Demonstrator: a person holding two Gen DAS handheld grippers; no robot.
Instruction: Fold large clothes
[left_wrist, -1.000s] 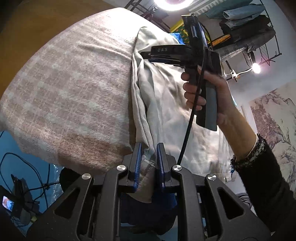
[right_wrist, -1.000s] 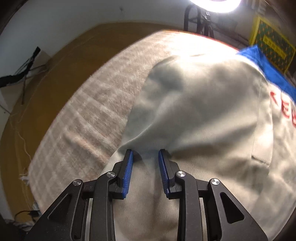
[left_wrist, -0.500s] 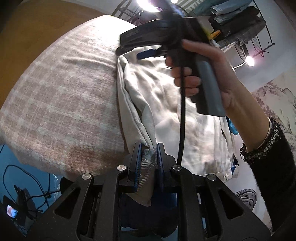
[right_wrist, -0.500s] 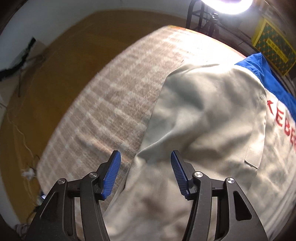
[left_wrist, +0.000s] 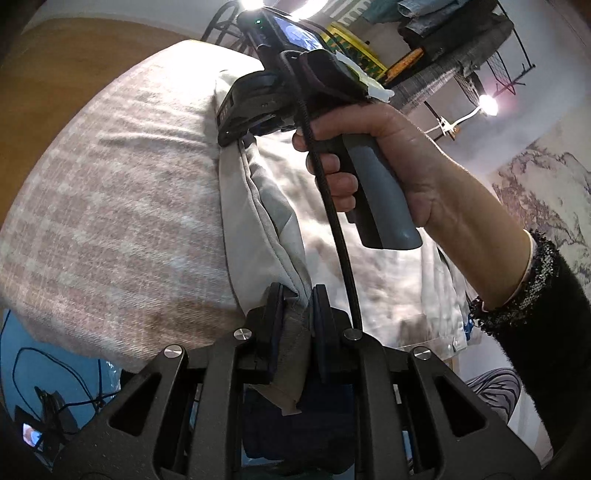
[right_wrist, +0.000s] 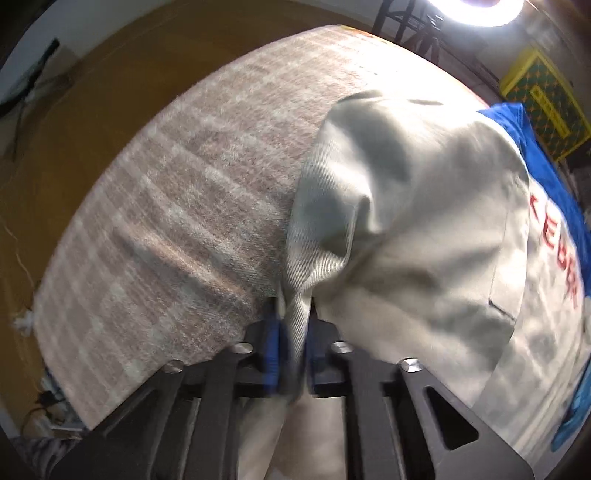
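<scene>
Now both fingers pairs clamped on beige jacket (right_wrist: 406, 229) edge: left gripper (left_wrist: 295, 325), right gripper (right_wrist: 291, 343) (no containers visible).

A person's right hand (left_wrist: 373, 155) is covering much of the right gripper (left_wrist: 255, 129), hiding its fingertips, while motion blur is smearing the red lettering (right_wrist: 557, 254) on the pale garment (right_wrist: 406, 221), running off the frame's edge.
</scene>
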